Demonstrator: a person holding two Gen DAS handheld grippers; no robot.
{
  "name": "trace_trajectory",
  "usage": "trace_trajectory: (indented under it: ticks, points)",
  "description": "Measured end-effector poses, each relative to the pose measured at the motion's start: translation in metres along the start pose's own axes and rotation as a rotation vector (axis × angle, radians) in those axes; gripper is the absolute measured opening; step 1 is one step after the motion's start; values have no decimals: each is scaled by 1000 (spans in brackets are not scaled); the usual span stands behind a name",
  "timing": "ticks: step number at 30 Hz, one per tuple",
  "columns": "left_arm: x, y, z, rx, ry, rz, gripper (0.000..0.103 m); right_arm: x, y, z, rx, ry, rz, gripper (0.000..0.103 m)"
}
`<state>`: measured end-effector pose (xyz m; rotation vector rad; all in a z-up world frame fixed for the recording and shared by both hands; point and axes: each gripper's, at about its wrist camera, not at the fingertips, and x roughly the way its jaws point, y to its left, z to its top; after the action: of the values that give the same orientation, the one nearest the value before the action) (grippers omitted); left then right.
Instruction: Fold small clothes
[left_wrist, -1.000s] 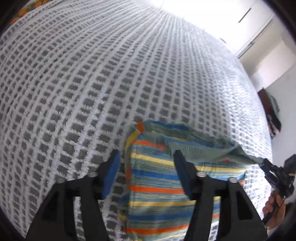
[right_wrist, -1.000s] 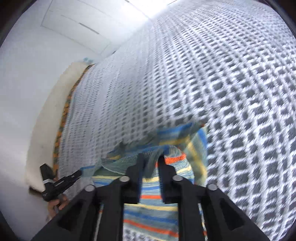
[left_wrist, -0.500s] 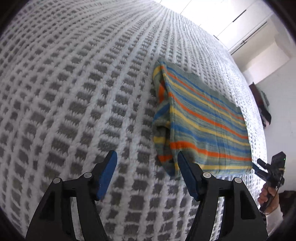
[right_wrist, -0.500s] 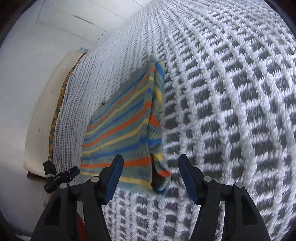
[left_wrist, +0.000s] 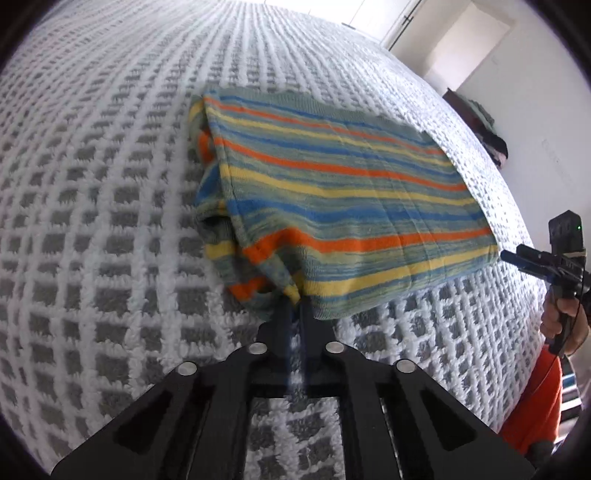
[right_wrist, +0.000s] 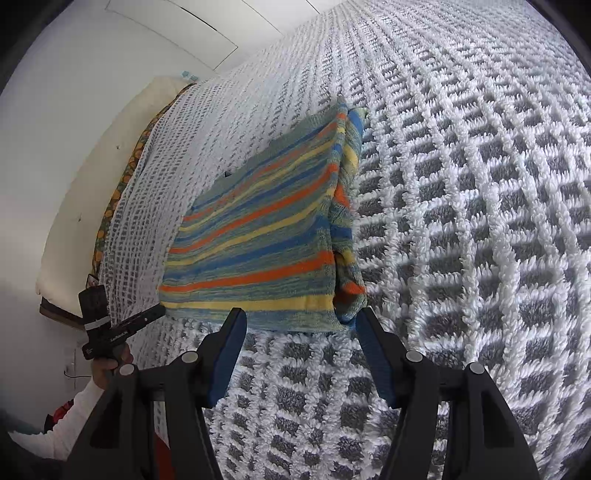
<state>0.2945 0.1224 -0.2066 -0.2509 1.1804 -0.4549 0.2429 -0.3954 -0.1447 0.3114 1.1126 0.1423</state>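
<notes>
A small striped garment (left_wrist: 332, 192), in blue, orange, yellow and grey-green, lies folded flat on the bed; it also shows in the right wrist view (right_wrist: 266, 243). My left gripper (left_wrist: 294, 306) is shut on the garment's near corner, by the bunched side edge. My right gripper (right_wrist: 299, 325) is open, its blue-padded fingers (right_wrist: 229, 350) straddling the garment's near edge close to the bunched corner. In each view the other gripper shows small at the garment's far corner, the right one in the left wrist view (left_wrist: 517, 257) and the left one in the right wrist view (right_wrist: 147, 317).
The bed is covered by a white and grey checked bedspread (left_wrist: 92, 221). A white wall and cupboard doors (right_wrist: 110, 55) lie behind the bed. The bed's edge with a patterned sheet (right_wrist: 122, 181) shows on the left. A dark pile of clothes (left_wrist: 484, 129) sits by the far wall.
The folded-over garment was laid flat and my right gripper opened and let go. My left gripper, open half a second ago, has shut on the near corner.
</notes>
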Motion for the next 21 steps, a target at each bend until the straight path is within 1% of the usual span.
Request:
trace_trajectory:
  ticks: [3, 5, 6, 8, 9, 10, 11, 12, 13, 14, 15, 17, 19, 20, 21]
  points:
    - [-17, 9, -1, 21, -14, -53, 1, -13, 0, -4, -8, -3, -18, 63]
    - [-30, 21, -3, 43, -9, -10, 1, -21, -3, -5, -8, -10, -25, 63]
    - [-33, 30, -2, 33, -3, 11, 1, -25, -6, -6, -9, -12, -28, 63]
    - [-31, 47, 2, -20, 19, -5, 3, -28, -12, -5, -9, -11, -37, 63]
    - [-29, 51, 2, -45, 31, 1, 3, -28, -14, -5, -5, -9, -38, 63]
    - [-28, 55, 1, -64, 30, 13, 8, -27, -17, -3, 3, -8, -36, 63]
    - [-27, 57, 1, -84, 25, 3, 26, -26, -19, -3, 16, -9, -24, 63]
    - [-27, 58, 2, -112, 17, -19, 39, -21, -21, -1, 32, -8, -4, 63]
    - [-23, 58, 0, -135, 5, -25, 67, -16, -23, 1, 50, -4, 18, 63]
    - [-23, 57, -1, -156, -13, -22, 78, -13, -24, 2, 66, 0, 34, 63]
    - [-21, 56, -2, -169, -24, -18, 79, -7, -24, 5, 78, 4, 49, 63]
    - [-4, 45, 0, -182, -6, -18, 79, 3, -24, 6, 96, 28, 75, 63]
    - [5, 37, 3, -177, 0, 3, 79, 17, -23, 9, 109, 56, 68, 63]
    - [10, 31, 5, -166, 5, 2, 78, 23, -24, 10, 114, 66, 60, 65]
    - [14, 26, 7, -157, 11, -1, 73, 29, -24, 12, 124, 72, 60, 64]
